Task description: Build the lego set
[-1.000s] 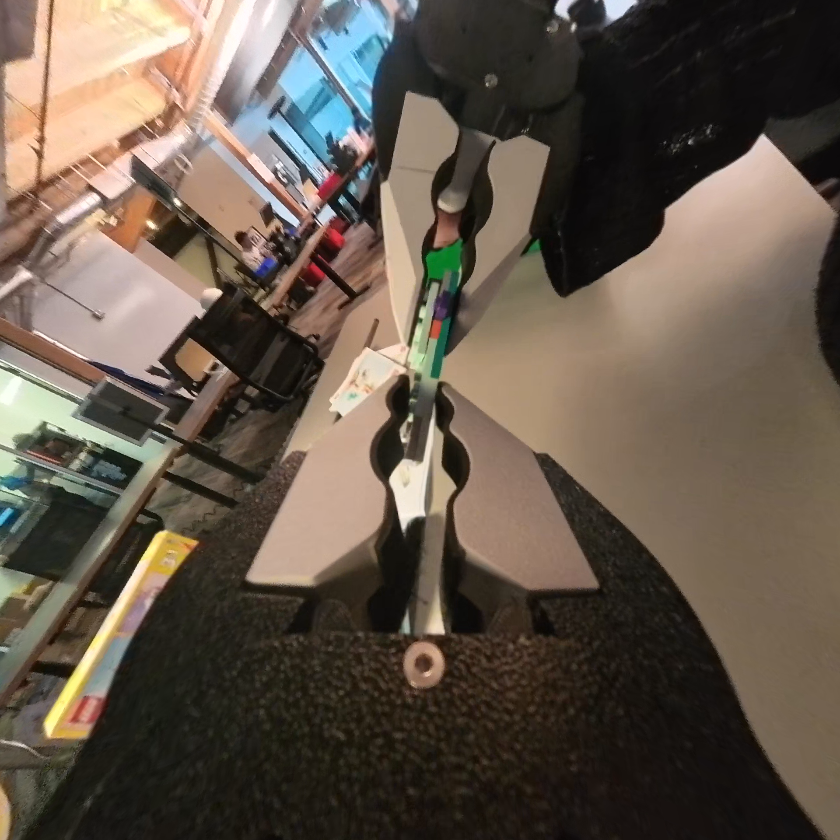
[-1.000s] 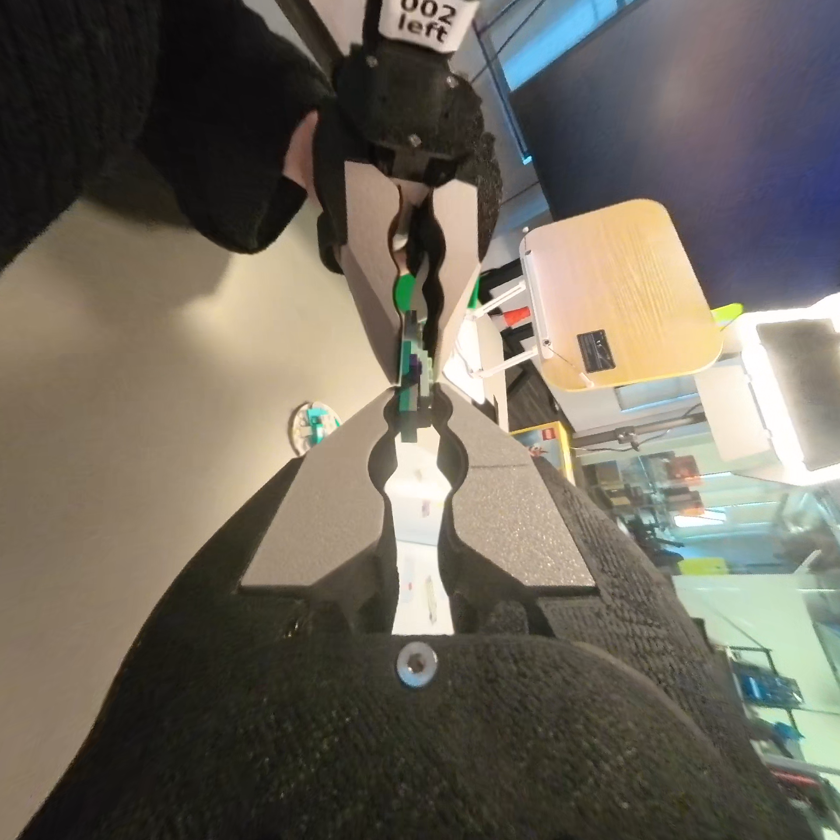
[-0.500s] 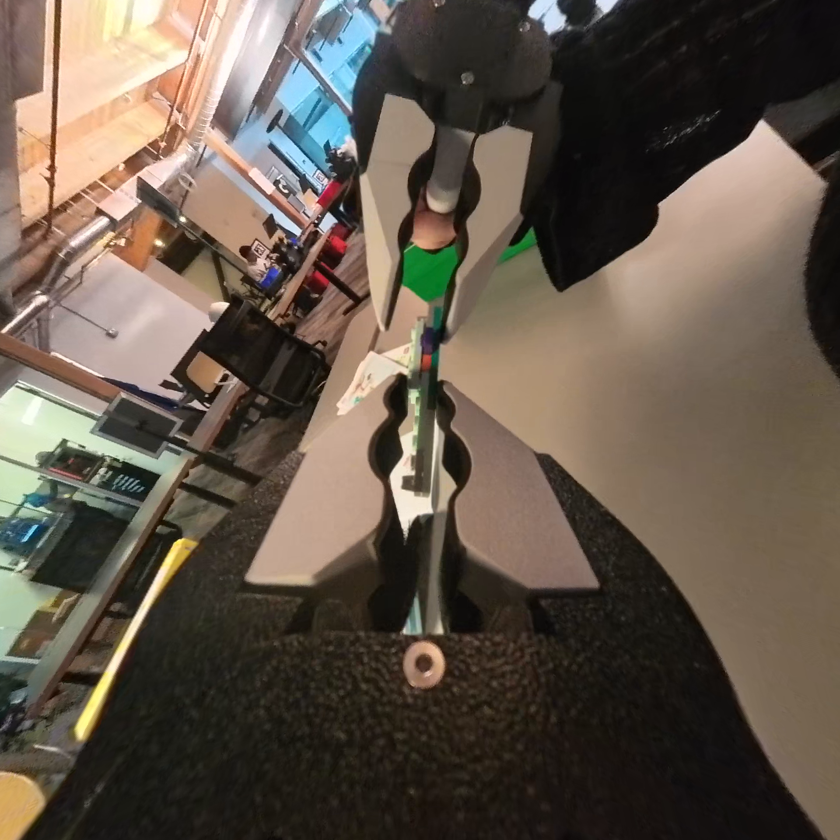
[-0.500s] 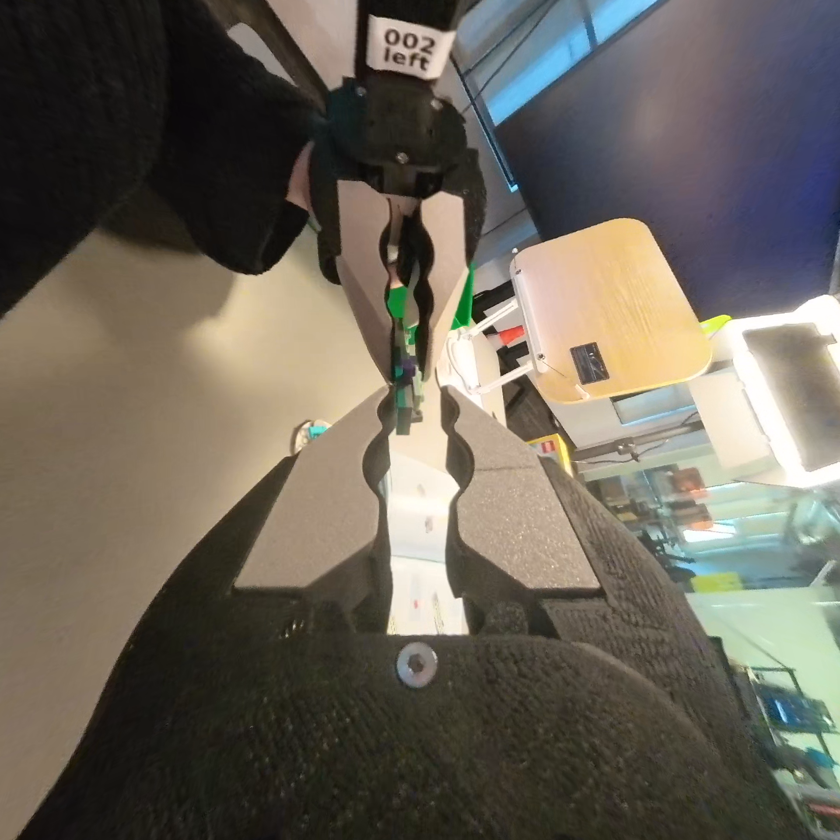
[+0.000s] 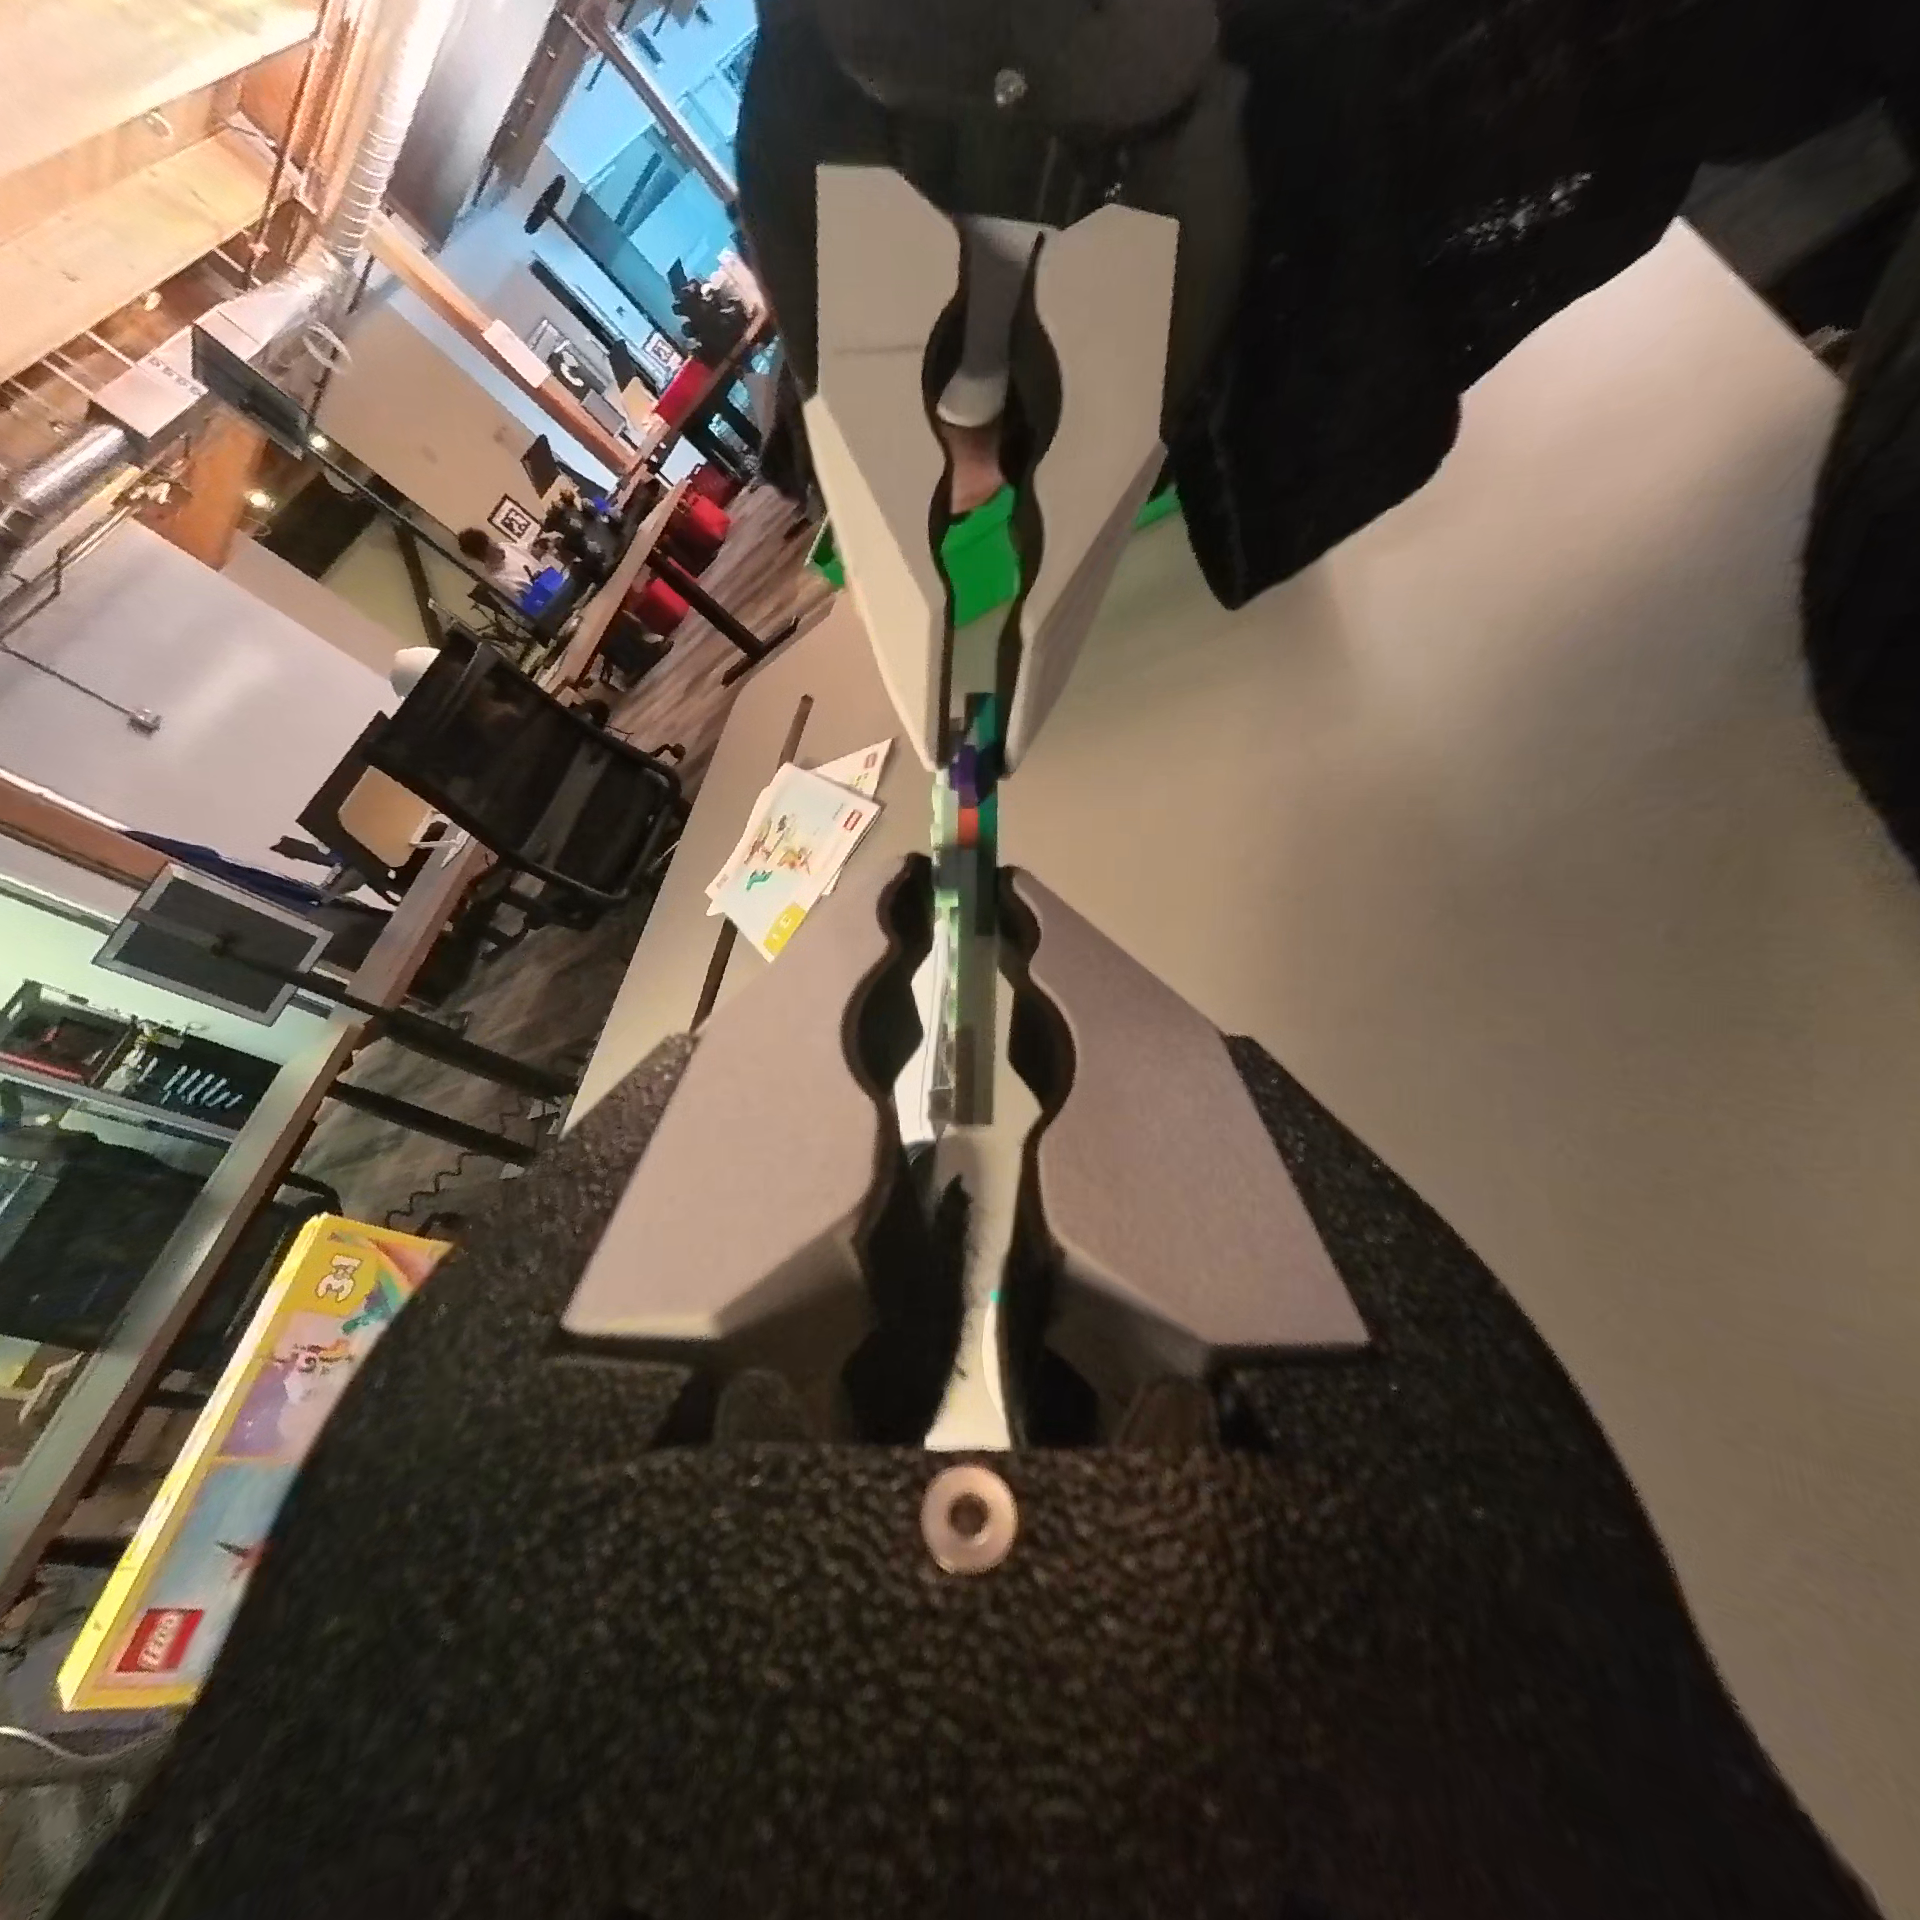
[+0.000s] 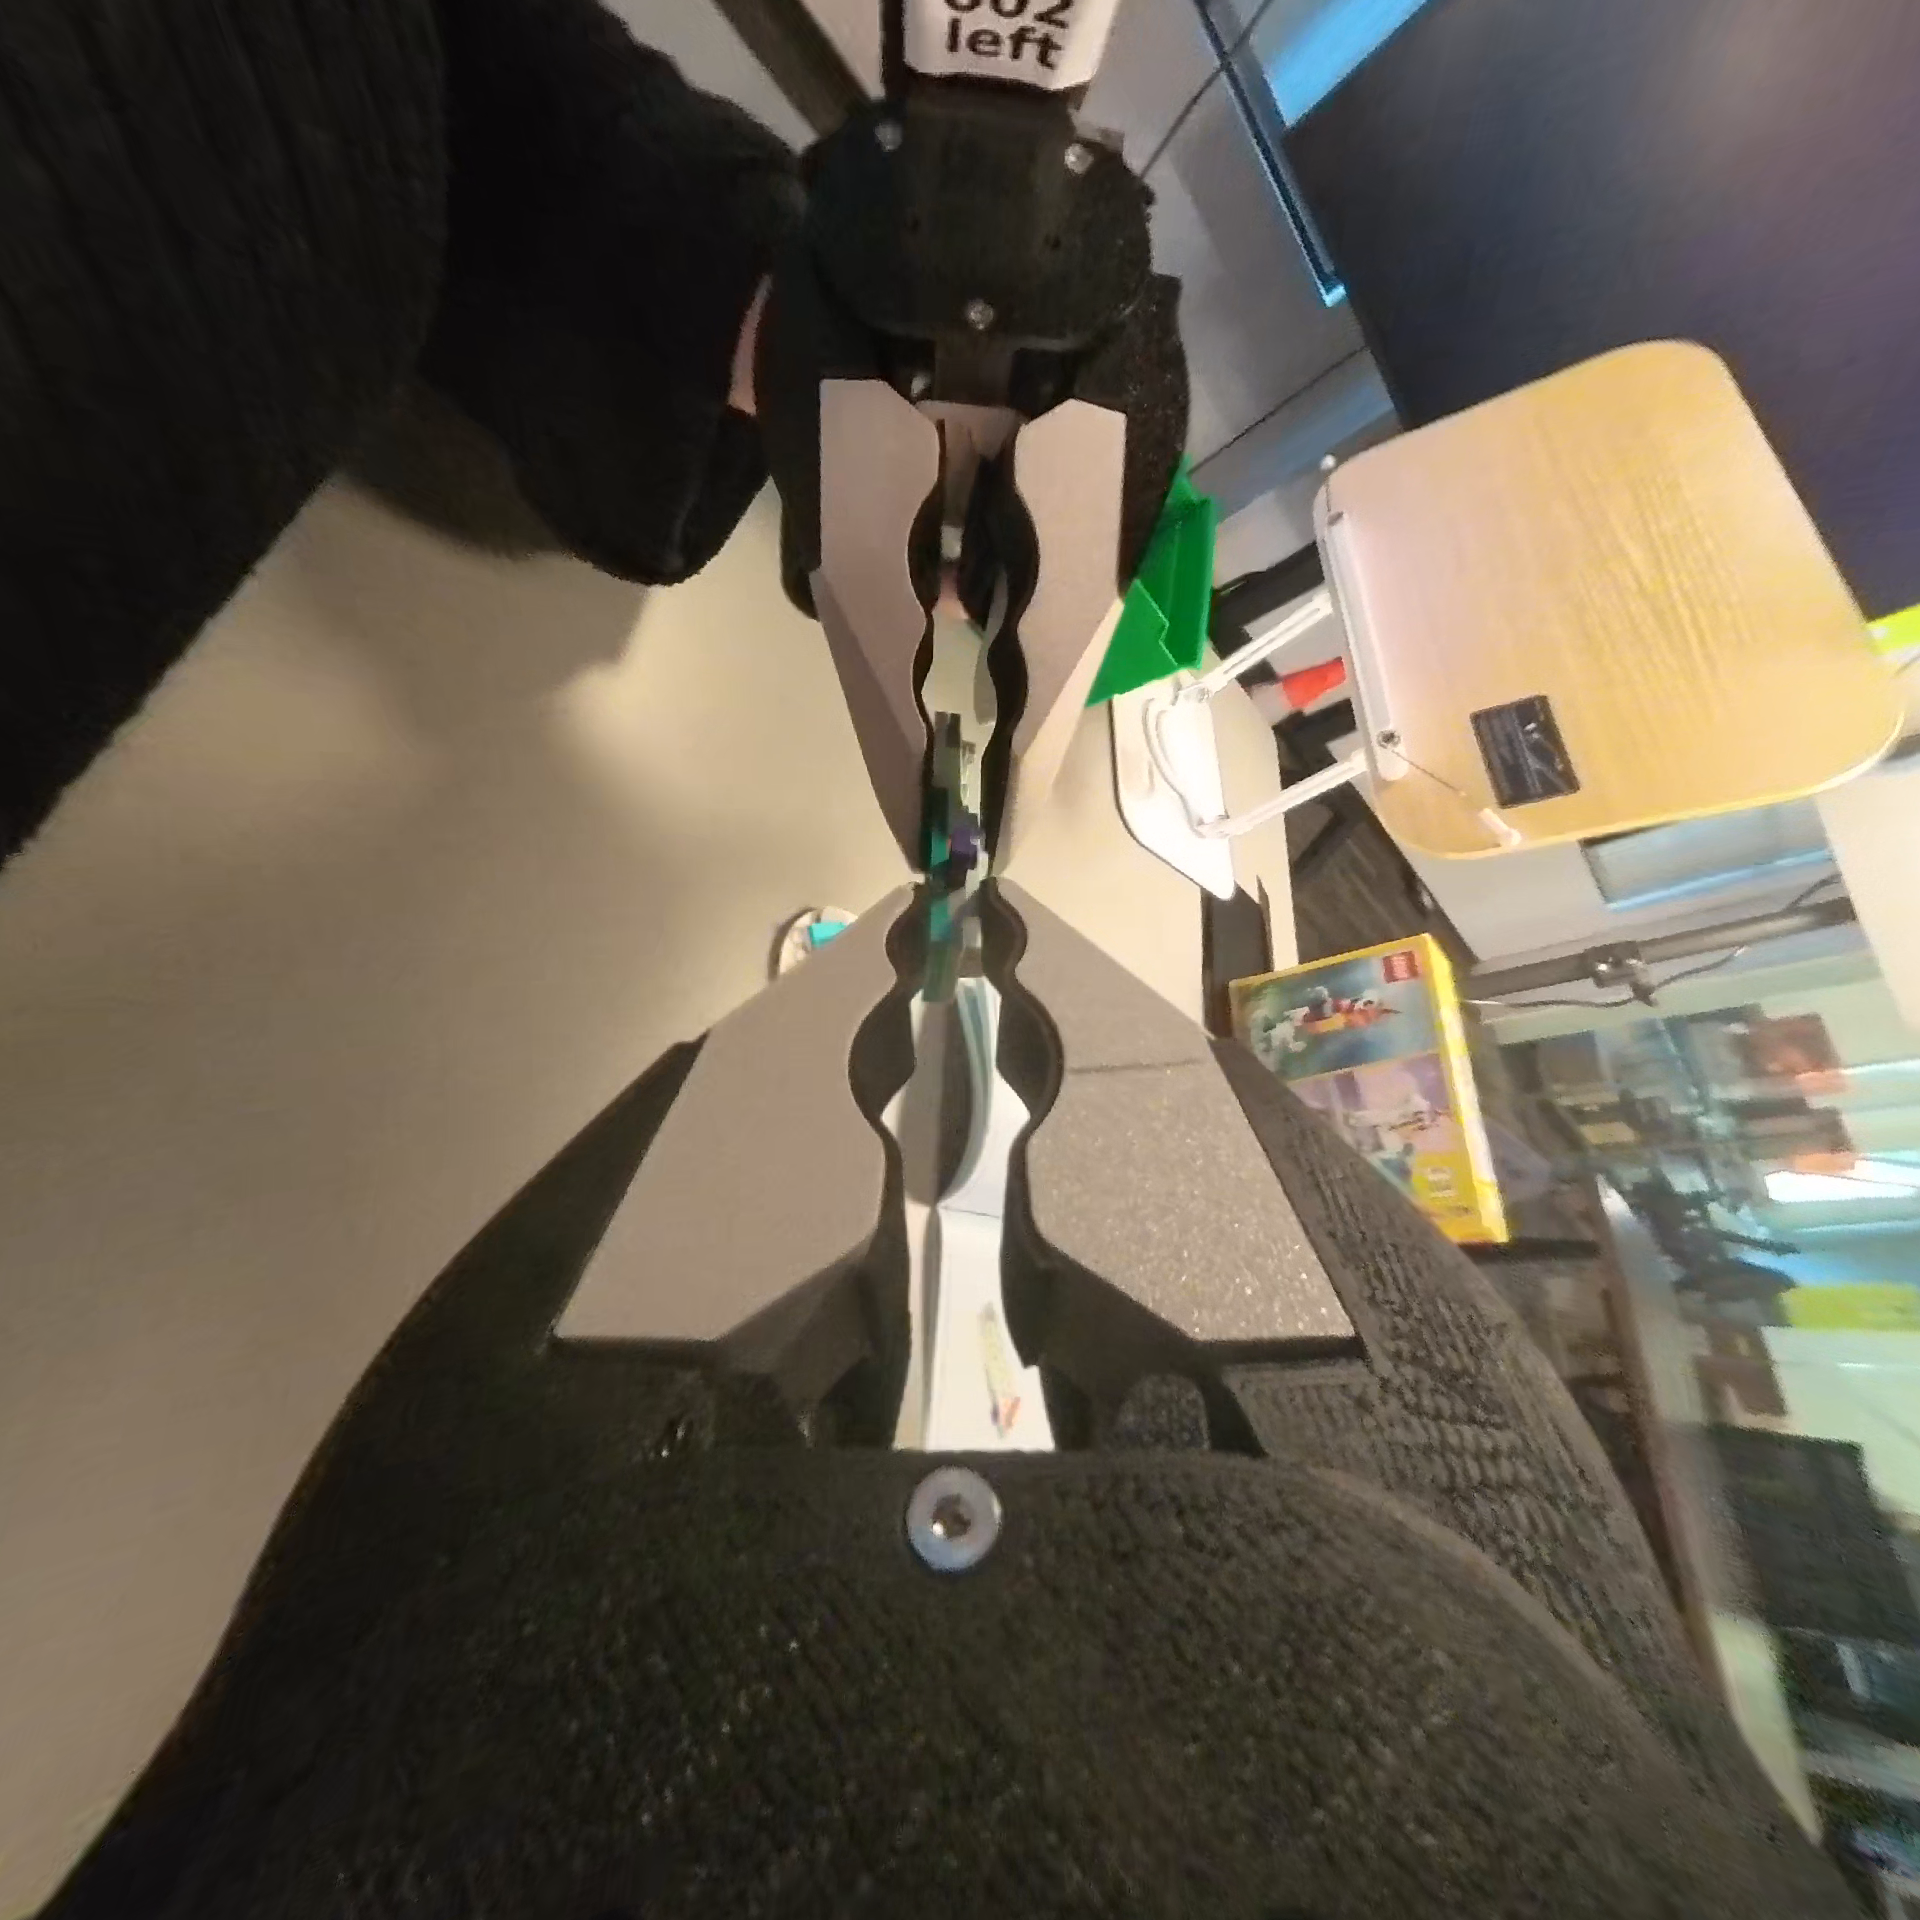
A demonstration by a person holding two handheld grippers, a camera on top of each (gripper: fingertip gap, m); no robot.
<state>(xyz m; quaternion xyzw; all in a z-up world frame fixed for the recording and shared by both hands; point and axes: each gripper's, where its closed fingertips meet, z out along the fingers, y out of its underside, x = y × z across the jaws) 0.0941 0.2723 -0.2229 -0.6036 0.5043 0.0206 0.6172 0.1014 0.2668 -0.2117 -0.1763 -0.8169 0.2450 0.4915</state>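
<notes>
A thin Lego assembly [image 5: 966, 935] of green, teal, purple and red pieces is held edge-on in the air above the beige table [image 5: 1507, 987]. My left gripper [image 5: 961, 868] is shut on its near end. My right gripper [image 5: 975, 743] faces it tip to tip from above, shut on the far end. In the right wrist view the assembly [image 6: 951, 842] bridges my right gripper [image 6: 951, 888] and the left gripper [image 6: 956, 857] opposite. Black sleeves [image 6: 312, 260] hold both tools.
Instruction booklets [image 5: 800, 862] lie on the table beyond the grippers. A yellow Lego box [image 6: 1371, 1081] stands at the table's edge and also shows in the left wrist view [image 5: 239, 1475]. A green tray [image 6: 1153, 613] and a round dish of pieces [image 6: 805, 935] sit farther off. Less than 4 cm separates the two grippers' tips.
Half a second ago my right gripper's fingers stood apart around the assembly's end; now they are closed on it. Both grippers have drawn closer, tip to tip.
</notes>
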